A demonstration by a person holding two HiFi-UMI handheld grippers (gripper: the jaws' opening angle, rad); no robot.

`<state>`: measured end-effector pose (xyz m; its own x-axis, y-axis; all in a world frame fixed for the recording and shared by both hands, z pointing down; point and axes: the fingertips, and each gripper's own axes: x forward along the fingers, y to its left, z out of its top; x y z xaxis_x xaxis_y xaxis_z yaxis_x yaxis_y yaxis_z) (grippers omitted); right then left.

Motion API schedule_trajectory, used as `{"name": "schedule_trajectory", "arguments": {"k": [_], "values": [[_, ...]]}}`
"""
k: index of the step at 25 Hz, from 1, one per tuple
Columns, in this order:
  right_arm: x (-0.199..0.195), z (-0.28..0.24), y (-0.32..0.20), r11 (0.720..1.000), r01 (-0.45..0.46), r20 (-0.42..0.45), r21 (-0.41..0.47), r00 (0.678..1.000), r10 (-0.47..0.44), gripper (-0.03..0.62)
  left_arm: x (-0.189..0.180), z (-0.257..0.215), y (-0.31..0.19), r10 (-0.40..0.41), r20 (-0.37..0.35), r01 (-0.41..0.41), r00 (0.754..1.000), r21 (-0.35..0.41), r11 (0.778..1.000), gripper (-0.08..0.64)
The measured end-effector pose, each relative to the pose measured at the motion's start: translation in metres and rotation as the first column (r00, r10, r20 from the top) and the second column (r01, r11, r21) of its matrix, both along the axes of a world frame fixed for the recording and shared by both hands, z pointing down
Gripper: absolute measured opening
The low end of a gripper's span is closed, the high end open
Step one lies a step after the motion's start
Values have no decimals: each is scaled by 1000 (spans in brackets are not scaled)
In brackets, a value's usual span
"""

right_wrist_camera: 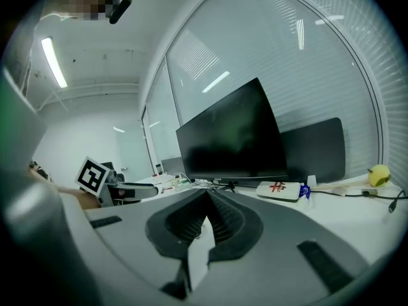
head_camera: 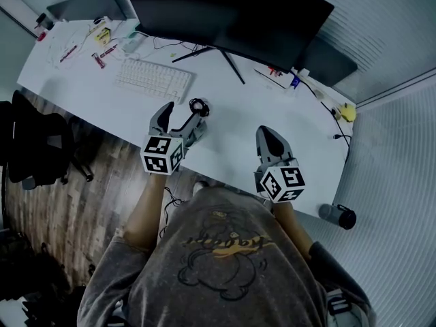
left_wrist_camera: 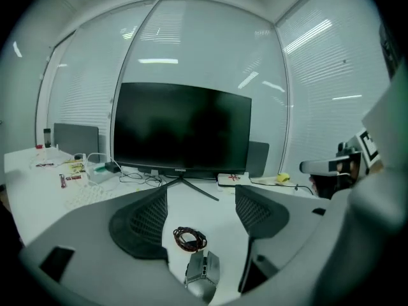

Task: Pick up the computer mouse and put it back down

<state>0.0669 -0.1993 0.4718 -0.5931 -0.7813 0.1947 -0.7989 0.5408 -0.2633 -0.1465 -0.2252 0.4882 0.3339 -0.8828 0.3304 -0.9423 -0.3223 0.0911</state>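
At the near edge of the desk (head_camera: 231,135) the person holds 2 grippers. The left gripper (head_camera: 182,114) has its jaws spread wide and grips nothing, with a small silver gadget (left_wrist_camera: 203,269) and a coiled cable (left_wrist_camera: 190,238) showing between them, while the right gripper (head_camera: 269,136) has its jaws pressed together, empty. Further back sit a keyboard (head_camera: 152,79) and a dark monitor (head_camera: 225,12); I can't pick out the mouse in any view.

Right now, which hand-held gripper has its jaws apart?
The left hand-held gripper: its jaws stand apart, framing the coiled cable; the right hand-held gripper has them together.
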Motion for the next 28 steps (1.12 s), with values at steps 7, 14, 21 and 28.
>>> {"name": "schedule_trajectory", "arguments": {"k": [7, 14, 21, 28], "values": [[-16, -11, -1, 999, 24, -5, 41, 1000, -24, 6, -7, -51, 32, -4, -81, 12, 997, 95, 995, 322], [-21, -19, -1, 997, 17, -21, 74, 1000, -15, 6, -21, -66, 58, -63, -129, 81, 990, 143, 986, 322], [-21, -26, 2, 994, 0, -26, 110, 1000, 3, 6, -31, -65, 68, -124, -143, 146, 982, 155, 977, 37], [-23, -24, 10, 993, 28, -16, 112, 1000, -26, 5, -29, -50, 76, -132, -119, 148, 984, 138, 979, 18]]}}
